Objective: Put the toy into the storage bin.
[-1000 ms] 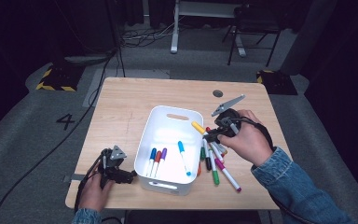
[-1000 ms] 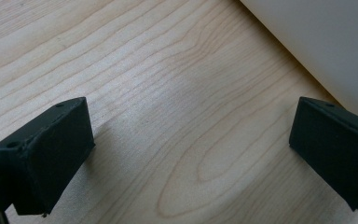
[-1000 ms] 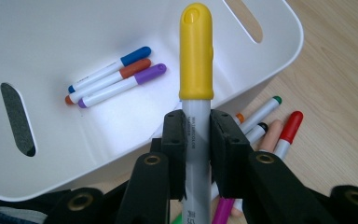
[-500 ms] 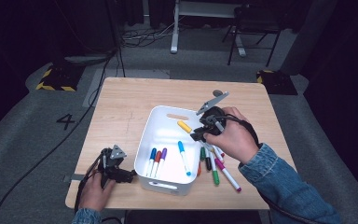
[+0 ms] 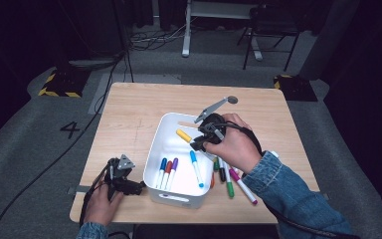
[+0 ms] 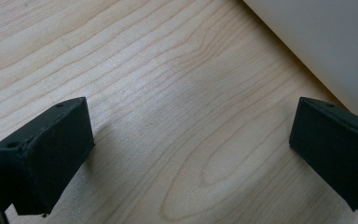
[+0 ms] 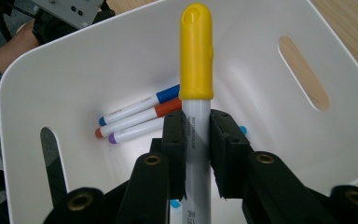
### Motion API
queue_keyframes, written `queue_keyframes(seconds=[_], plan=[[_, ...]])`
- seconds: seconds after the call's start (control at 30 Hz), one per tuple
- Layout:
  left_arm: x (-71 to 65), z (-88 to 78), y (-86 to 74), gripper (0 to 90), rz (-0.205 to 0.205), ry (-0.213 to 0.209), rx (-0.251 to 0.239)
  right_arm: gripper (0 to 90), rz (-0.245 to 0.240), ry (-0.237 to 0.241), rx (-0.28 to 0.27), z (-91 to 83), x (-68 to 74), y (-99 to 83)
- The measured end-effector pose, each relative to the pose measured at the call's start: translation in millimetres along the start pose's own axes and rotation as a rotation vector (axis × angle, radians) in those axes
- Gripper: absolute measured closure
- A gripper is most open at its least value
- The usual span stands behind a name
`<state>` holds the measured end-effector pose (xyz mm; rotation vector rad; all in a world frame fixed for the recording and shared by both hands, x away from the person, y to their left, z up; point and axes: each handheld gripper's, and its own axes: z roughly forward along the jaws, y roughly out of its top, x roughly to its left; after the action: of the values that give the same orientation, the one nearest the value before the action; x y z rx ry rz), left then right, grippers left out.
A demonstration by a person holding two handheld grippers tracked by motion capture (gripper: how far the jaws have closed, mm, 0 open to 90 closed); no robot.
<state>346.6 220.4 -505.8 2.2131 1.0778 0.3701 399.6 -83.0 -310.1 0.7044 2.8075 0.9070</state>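
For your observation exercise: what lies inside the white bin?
Inside the white bin lie blue, orange, purple and light-blue markers; the near wall hides the floor edge.

table: light wood top [image 5: 129,119], under and around the tools | floor: grey carpet with a painted numeral 4 [image 5: 71,129], well left of the left tool | hazard-striped block [image 5: 59,85], far beyond the left tool | chair [image 5: 268,25] and desk leg [image 5: 185,30], far beyond the right tool
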Motion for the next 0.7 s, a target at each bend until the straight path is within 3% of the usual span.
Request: queue_keyframes(seconds=[0.33,0.43,0.7], plan=[[-0.1,0.1,0.0,0.0,-0.001,0.0,-0.001,77.1,-0.021,0.006,0.018,15.8,2.0,-0.8],[-0.1,0.1,0.0,0.0,-0.001,0.001,-0.001,77.1,-0.006,0.001,0.034,17.0,3.8,-1.6],[-0.1,0.1,0.0,0.0,-0.001,0.0,-0.001,77.1,-0.044,0.005,0.069,33.7,8.0,-6.8]])
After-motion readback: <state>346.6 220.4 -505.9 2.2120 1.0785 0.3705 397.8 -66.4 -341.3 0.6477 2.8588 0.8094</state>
